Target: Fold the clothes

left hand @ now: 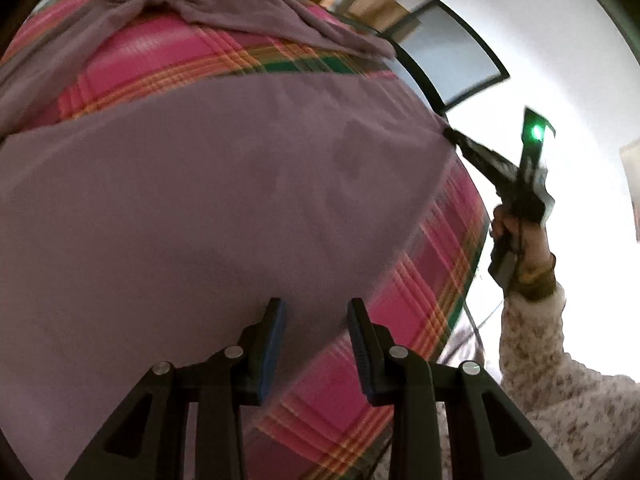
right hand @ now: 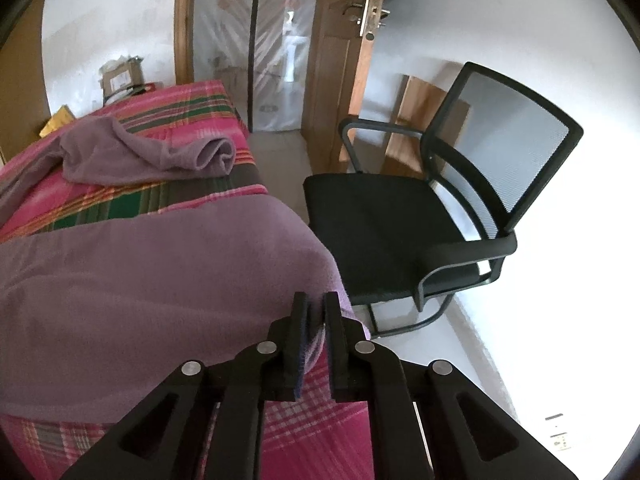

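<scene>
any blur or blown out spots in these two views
Left wrist view: motion smear on the plaid cover and purple garment; the wall is blown out white. Right wrist view: sharper; the floor washes out to white beside the chair. Both bend straight lines, fisheye style.

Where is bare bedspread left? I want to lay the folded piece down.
A plaid strip lies bare between the spread purple garment and its bunched sleeve. Another patch borders the garment's near-right edge. The middle is covered.
</scene>
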`<state>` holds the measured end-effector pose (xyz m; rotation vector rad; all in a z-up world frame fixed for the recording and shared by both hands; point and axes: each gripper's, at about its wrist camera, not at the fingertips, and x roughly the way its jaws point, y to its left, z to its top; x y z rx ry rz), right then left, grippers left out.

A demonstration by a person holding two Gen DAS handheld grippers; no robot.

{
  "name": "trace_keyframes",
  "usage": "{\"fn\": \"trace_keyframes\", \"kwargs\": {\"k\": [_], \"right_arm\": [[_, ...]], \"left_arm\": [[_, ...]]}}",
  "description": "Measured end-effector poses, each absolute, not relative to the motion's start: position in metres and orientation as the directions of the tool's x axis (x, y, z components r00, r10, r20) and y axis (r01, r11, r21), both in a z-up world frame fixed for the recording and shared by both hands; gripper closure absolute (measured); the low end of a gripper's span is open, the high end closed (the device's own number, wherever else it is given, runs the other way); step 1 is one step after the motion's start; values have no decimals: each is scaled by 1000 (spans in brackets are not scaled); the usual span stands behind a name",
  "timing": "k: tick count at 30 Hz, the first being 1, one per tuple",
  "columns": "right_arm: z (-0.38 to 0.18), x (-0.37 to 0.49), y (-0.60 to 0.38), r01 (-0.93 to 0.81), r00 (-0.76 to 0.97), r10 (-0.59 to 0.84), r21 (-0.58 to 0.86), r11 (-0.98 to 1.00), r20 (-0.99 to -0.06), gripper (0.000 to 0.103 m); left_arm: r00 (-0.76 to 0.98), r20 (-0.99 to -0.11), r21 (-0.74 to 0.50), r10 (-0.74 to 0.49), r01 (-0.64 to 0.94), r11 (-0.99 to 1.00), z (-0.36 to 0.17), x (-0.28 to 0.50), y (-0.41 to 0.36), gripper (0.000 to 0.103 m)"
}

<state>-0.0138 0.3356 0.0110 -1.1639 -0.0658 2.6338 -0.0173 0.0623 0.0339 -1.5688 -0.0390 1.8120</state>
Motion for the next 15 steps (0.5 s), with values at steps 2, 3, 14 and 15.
{"fn": "trace_keyframes", "kwargs": {"k": [2,3,14,15], "right_arm": [[15,-11,332,-229,-648,274,-161,-960,-710,89],[17,-8,331,-239,-650,288,-171,-956,-703,88],[31,-2,295,-60,-721,45,-2,-998,-692,70],[27,-1,291,-51,-712,48,-17,-999,-701,70]], "left_arm": [[10,-843,-473,537,-489,-733,34,-15,61,70],[13,-840,-479,542,-487,-731,33,-14,61,70],[22,-824,-507,566,-476,-719,28,-9,61,70],[20,-826,-503,564,-479,-719,28,-9,63,70]]}}
